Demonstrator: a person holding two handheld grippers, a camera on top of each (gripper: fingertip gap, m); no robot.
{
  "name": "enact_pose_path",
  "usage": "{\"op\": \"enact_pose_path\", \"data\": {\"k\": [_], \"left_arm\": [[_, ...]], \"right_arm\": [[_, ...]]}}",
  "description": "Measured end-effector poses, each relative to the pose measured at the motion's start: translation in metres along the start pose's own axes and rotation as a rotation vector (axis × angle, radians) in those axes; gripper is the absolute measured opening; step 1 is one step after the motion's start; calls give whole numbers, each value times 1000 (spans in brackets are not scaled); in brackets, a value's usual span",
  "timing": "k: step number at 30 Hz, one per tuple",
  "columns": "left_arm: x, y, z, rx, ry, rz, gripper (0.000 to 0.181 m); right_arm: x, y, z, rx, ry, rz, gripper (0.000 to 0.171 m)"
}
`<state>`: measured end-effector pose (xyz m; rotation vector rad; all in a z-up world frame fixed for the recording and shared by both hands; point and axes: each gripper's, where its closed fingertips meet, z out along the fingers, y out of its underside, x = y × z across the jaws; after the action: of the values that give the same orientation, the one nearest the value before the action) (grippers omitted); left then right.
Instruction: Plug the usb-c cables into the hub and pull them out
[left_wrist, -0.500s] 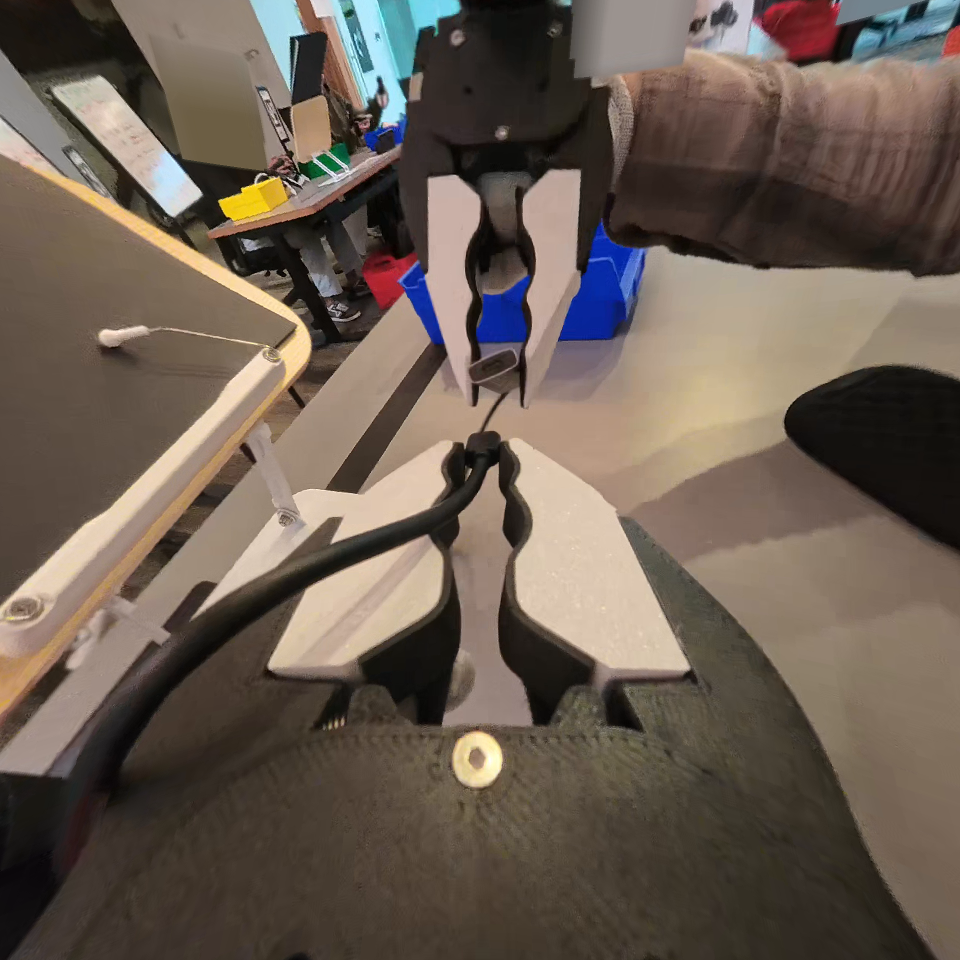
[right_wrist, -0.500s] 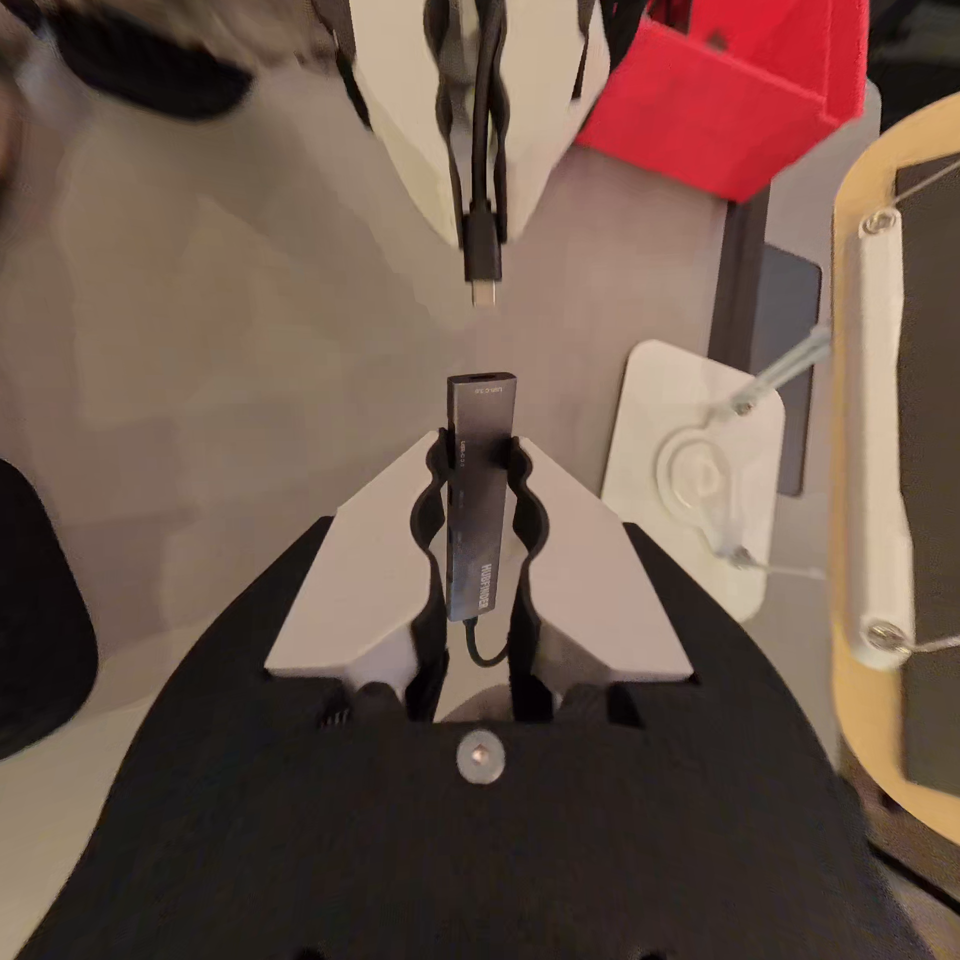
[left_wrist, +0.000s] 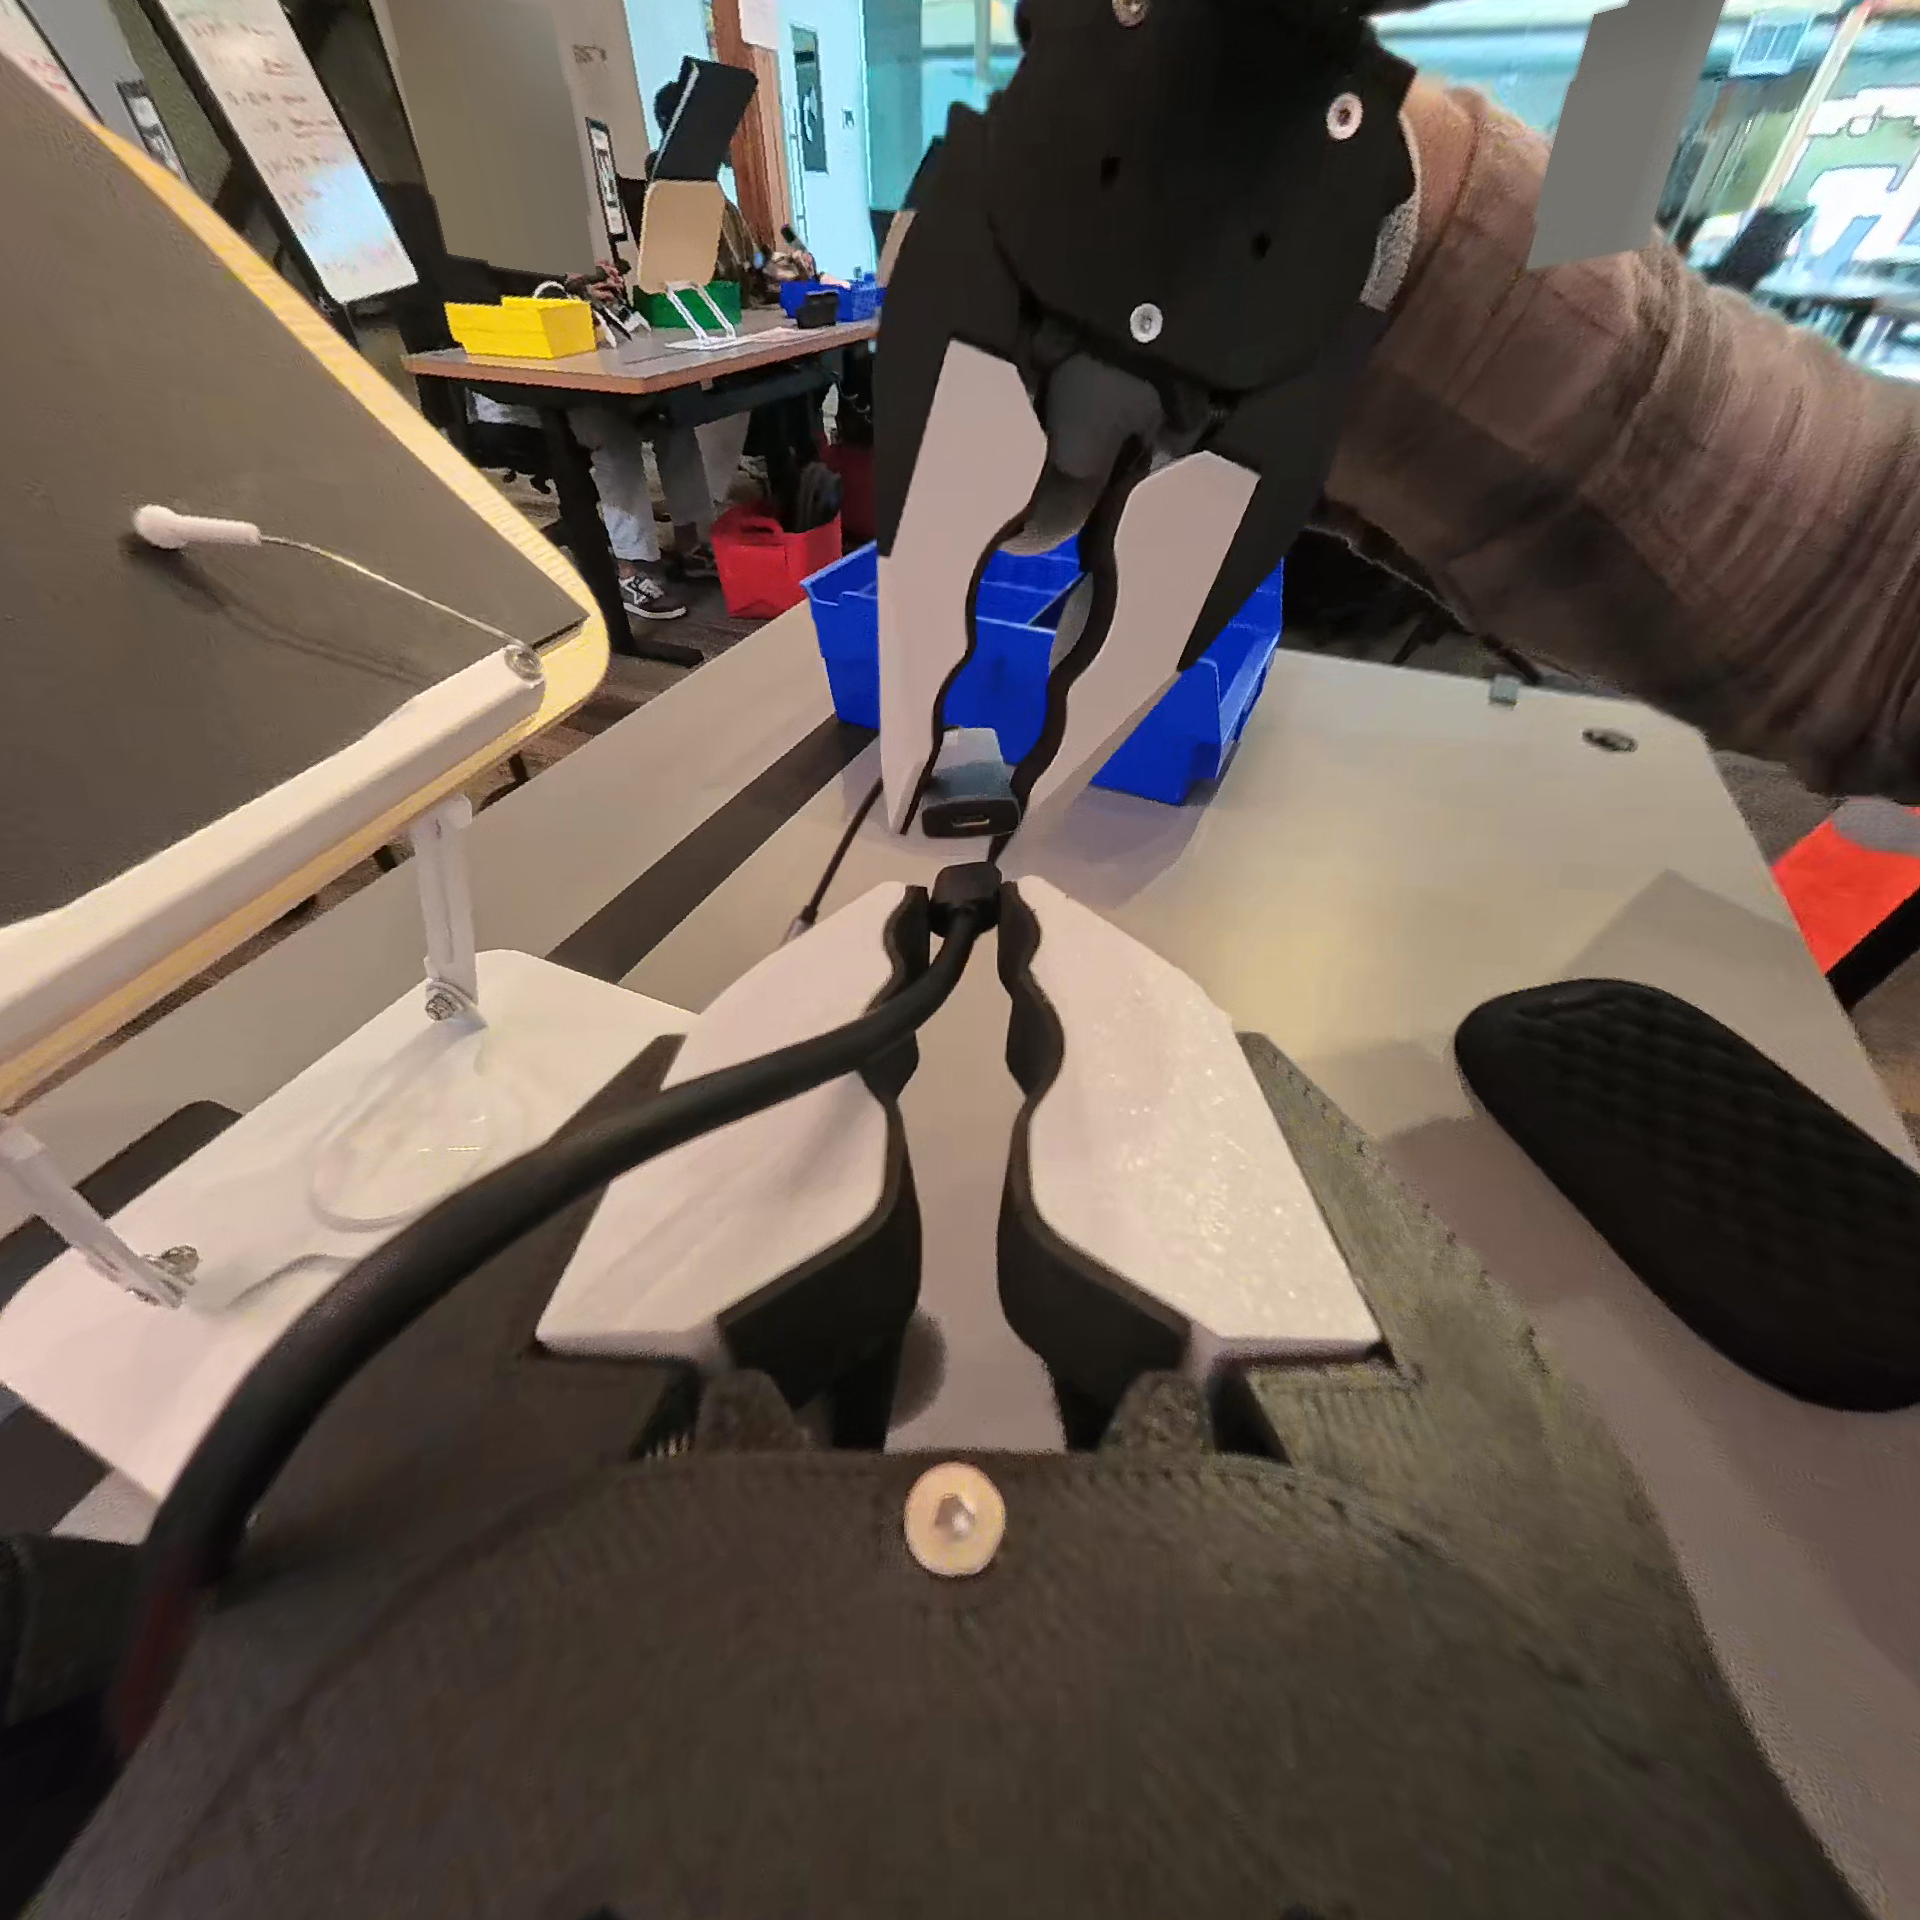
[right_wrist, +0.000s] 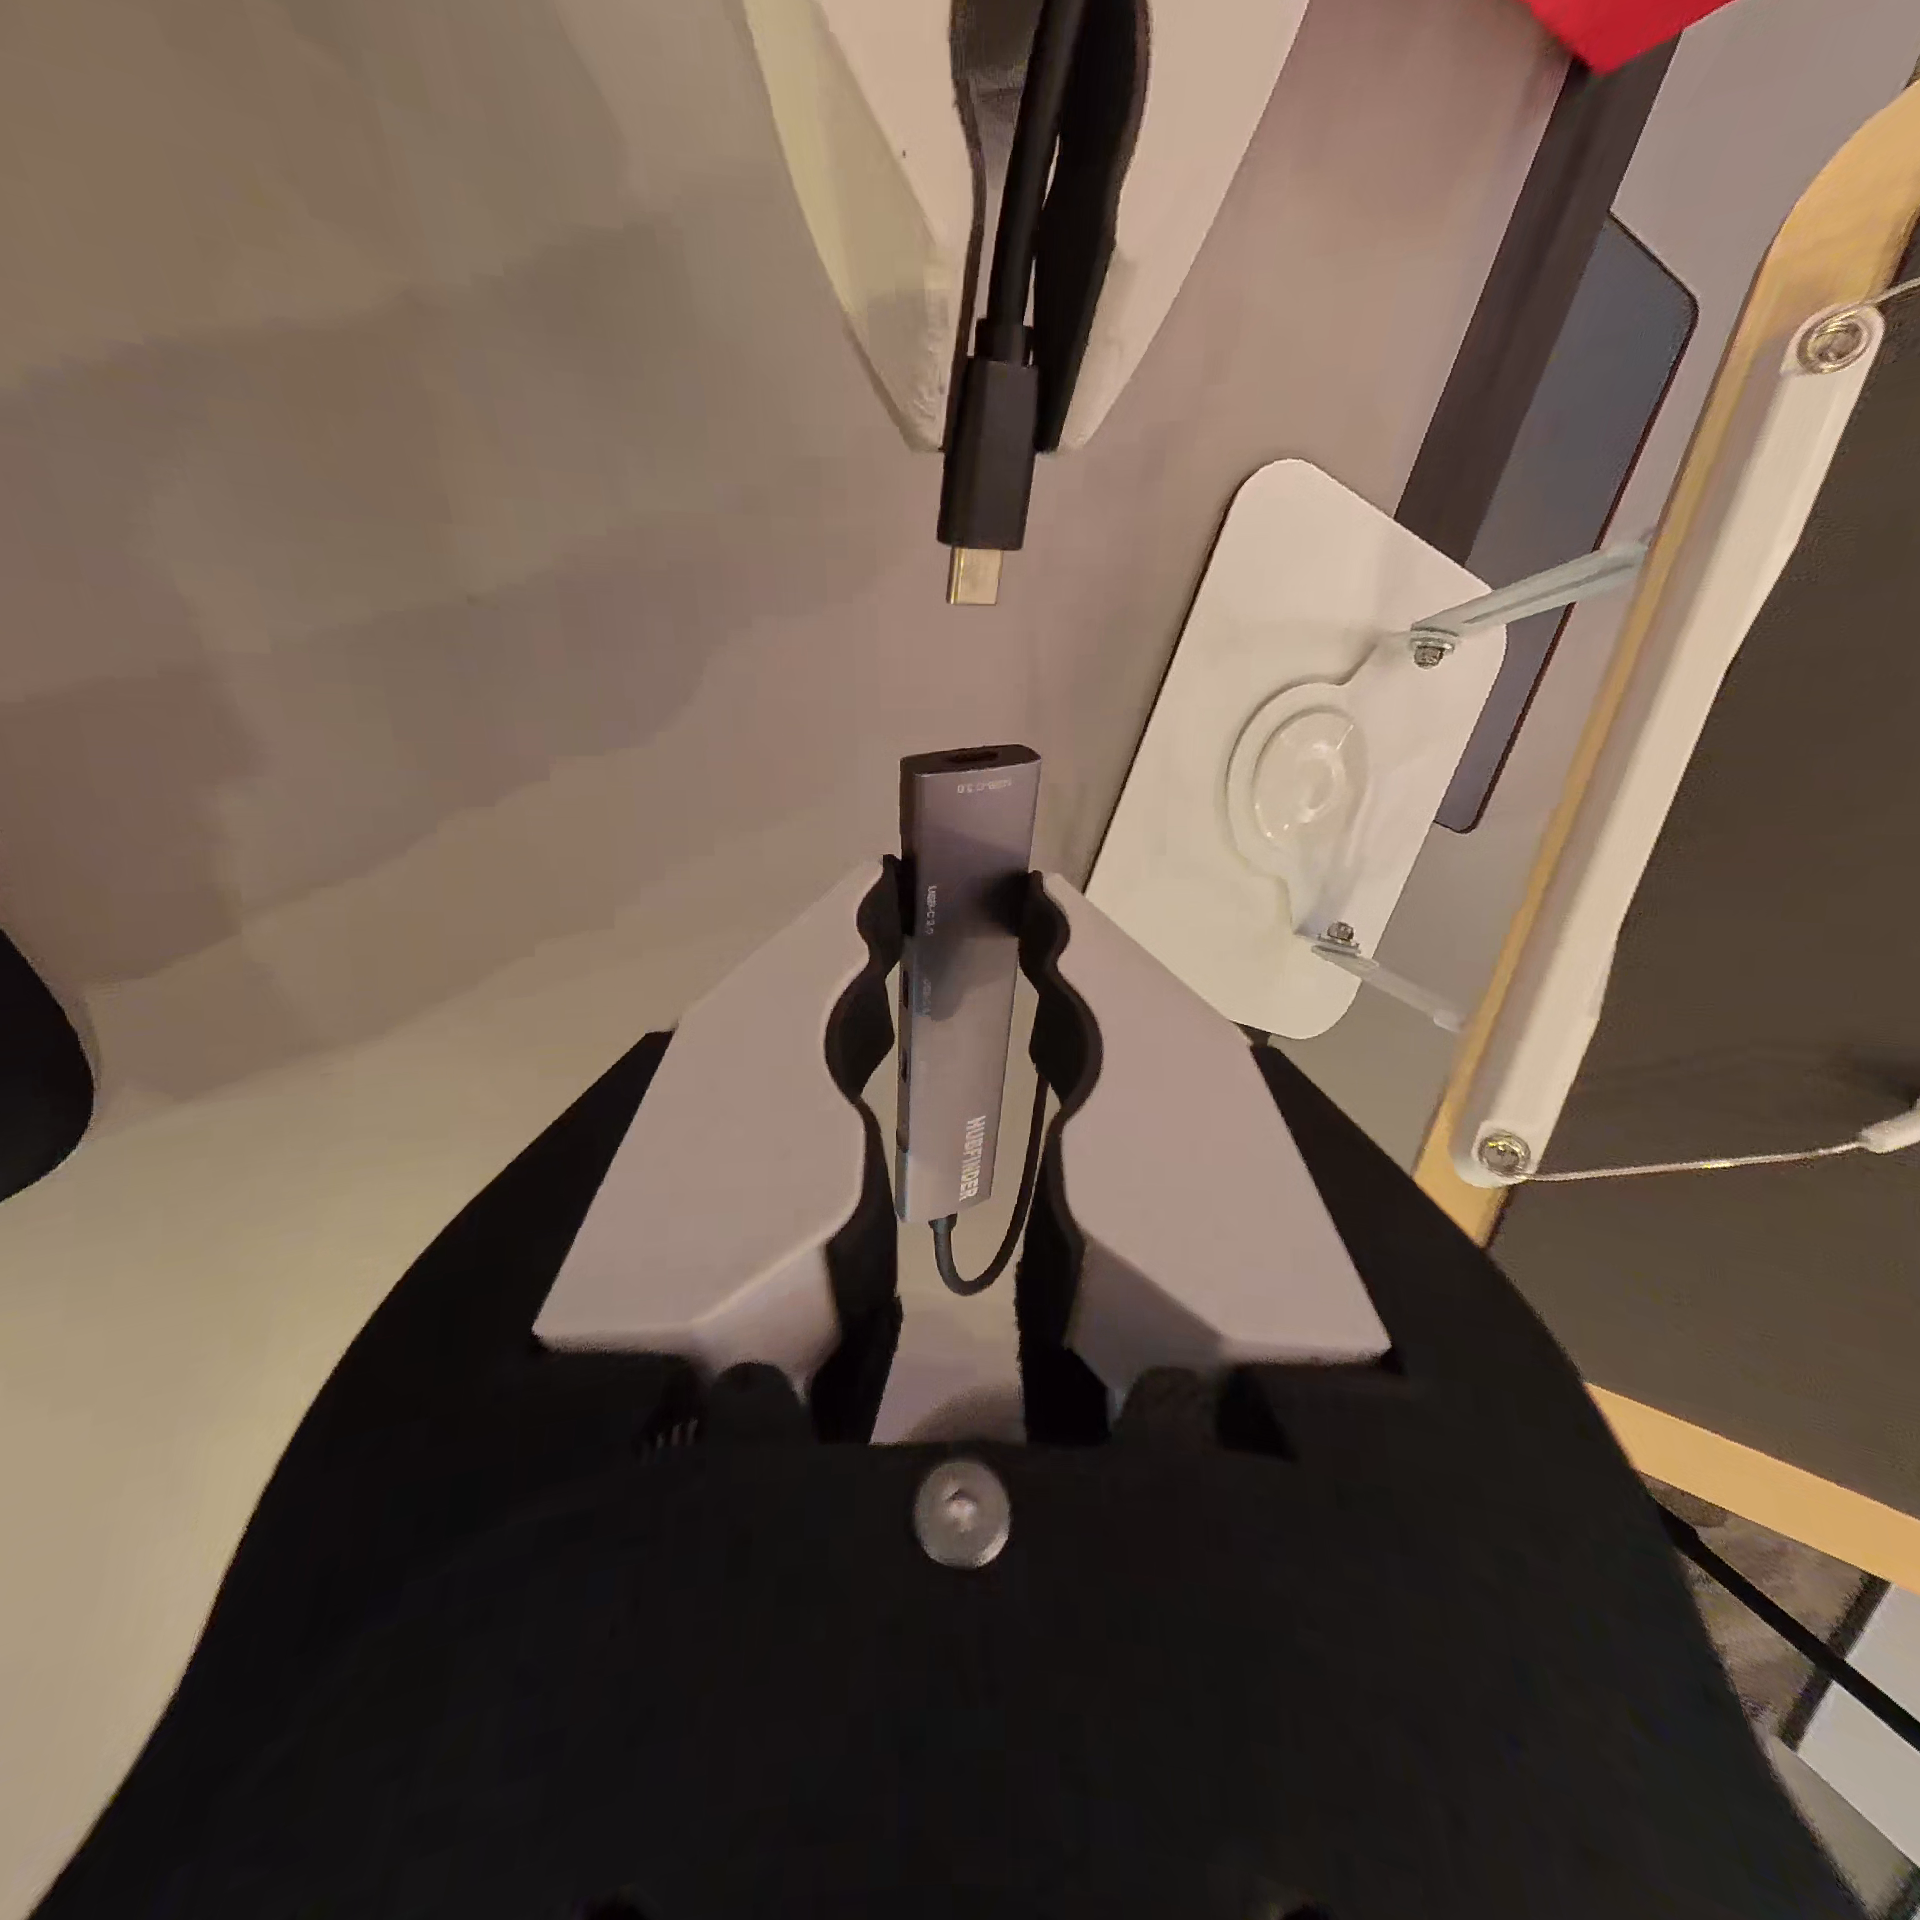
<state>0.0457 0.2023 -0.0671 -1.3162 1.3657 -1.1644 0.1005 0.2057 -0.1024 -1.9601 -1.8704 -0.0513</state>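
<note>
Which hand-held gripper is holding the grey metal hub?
The right hand-held gripper clamps the slim grey metal hub; the left hand-held gripper pinches the black usb-c cable.

Soft, even indoor light — mild shadows, wide-angle bending at edges, slight blur near the lens.

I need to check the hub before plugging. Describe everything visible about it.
The hub is a slim grey bar that looks like metal, with pale print on its top face. The right gripper clamps it near its front, its far end sticking out past the fingertips. That end has an empty oval port; small ports line its left edge. A thin dark cord curls from its rear. The cable plug faces it, apart.
</note>
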Motion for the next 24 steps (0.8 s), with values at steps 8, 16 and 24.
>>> {"op": "enact_pose_path", "data": {"k": [8,16,24], "left_arm": [[-4,-5,5,35,-55,-75,13],[-4,0,13,6,-109,-50,13],[-4,2,18,14,-124,-56,13]], "right_arm": [[5,0,-2,-28,3,-5,19],[4,0,3,-37,-3,-1,19],[3,-1,8,-45,-8,-4,19]]}}
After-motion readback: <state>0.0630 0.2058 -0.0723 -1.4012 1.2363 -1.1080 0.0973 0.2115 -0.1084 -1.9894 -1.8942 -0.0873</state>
